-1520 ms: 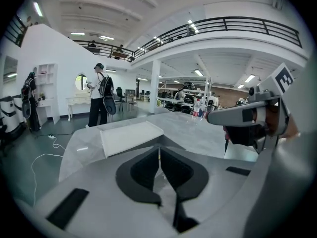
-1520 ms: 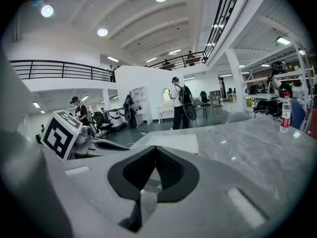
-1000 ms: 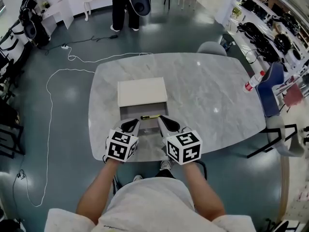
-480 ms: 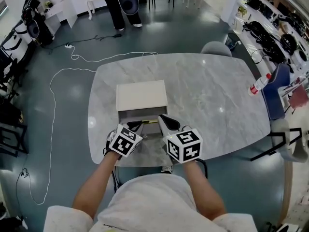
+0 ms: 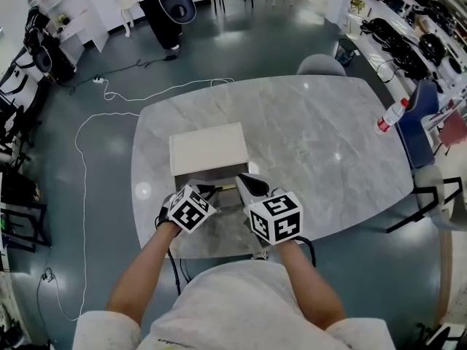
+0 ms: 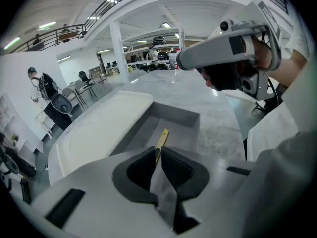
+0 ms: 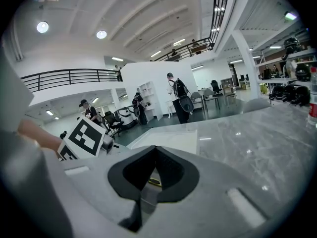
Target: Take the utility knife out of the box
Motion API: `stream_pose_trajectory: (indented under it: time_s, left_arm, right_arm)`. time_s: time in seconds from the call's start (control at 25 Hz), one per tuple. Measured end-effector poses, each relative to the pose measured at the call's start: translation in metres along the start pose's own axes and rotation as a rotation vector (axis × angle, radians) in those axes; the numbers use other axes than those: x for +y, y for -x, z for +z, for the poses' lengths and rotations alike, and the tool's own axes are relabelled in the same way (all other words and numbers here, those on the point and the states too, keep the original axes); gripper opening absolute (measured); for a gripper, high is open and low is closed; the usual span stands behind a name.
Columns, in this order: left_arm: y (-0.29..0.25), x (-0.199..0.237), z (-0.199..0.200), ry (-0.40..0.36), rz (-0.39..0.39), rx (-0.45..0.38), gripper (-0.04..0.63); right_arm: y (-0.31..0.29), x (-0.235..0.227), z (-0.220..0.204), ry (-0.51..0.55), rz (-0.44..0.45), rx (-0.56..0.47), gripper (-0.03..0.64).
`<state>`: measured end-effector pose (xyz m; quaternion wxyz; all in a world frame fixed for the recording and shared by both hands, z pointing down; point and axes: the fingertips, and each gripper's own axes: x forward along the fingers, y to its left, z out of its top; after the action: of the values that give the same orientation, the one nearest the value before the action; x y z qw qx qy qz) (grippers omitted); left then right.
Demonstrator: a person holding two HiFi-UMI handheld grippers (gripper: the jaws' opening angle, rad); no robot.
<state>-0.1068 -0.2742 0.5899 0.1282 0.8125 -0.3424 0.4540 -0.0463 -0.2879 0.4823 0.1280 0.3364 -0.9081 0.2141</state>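
Note:
A cream box lid (image 5: pixel 208 150) lies on the marble table (image 5: pixel 321 144), with the grey box tray (image 5: pixel 191 178) open at its near side. The yellow utility knife (image 5: pixel 227 188) lies in the tray (image 6: pixel 173 118). My left gripper (image 5: pixel 210 190) reaches in from the left, and its jaws are shut on the near end of the knife (image 6: pixel 162 137), which sticks out ahead of the left gripper (image 6: pixel 157 153). My right gripper (image 5: pixel 245 181) hovers over the tray's right side, shut and holding nothing. In the right gripper view a bit of yellow shows below the right gripper (image 7: pixel 155 148).
A plastic bottle (image 5: pixel 392 115) stands at the table's right edge beside a blue chair (image 5: pixel 412 133). A grey chair (image 5: pixel 319 65) sits at the far side. A white cable (image 5: pixel 80 159) runs over the floor on the left. A person (image 5: pixel 164 6) stands far back.
My left gripper has moved right into the tray and shut on the knife's end. The right gripper has stayed about where it was.

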Motion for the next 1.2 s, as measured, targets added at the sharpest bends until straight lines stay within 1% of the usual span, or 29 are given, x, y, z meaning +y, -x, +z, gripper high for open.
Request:
stream_pose_trajectory:
  time_s: [0.24, 0.48, 0.6, 0.68, 0.72, 1.2]
  left_arm:
    - [-0.013, -0.002, -0.002, -0.108, -0.065, 0.055, 0.023]
    - [-0.028, -0.002, 0.002, -0.179, -0.096, 0.084, 0.025]
    - [-0.032, -0.003, 0.001, -0.2, -0.114, 0.103, 0.034]
    - [-0.033, -0.005, 0.0, -0.214, -0.126, 0.113, 0.071]
    - [-0.034, -0.006, -0.001, -0.222, -0.131, 0.119, 0.078]
    - [-0.05, -0.007, -0.007, -0.285, -0.158, 0.171, 0.095]
  right_arm:
    - [0.005, -0.01, 0.002, -0.017, -0.025, -0.007, 0.005]
    - [0.016, -0.025, 0.001, -0.034, -0.068, -0.02, 0.005]
    - [0.023, -0.033, 0.001, -0.044, -0.093, -0.025, 0.005]
    - [0.027, -0.036, 0.001, -0.048, -0.107, -0.029, 0.005]
    - [0.028, -0.037, 0.001, -0.051, -0.113, -0.031, 0.005]
    - [0.039, -0.039, -0.002, -0.051, -0.152, -0.049, 0.005]
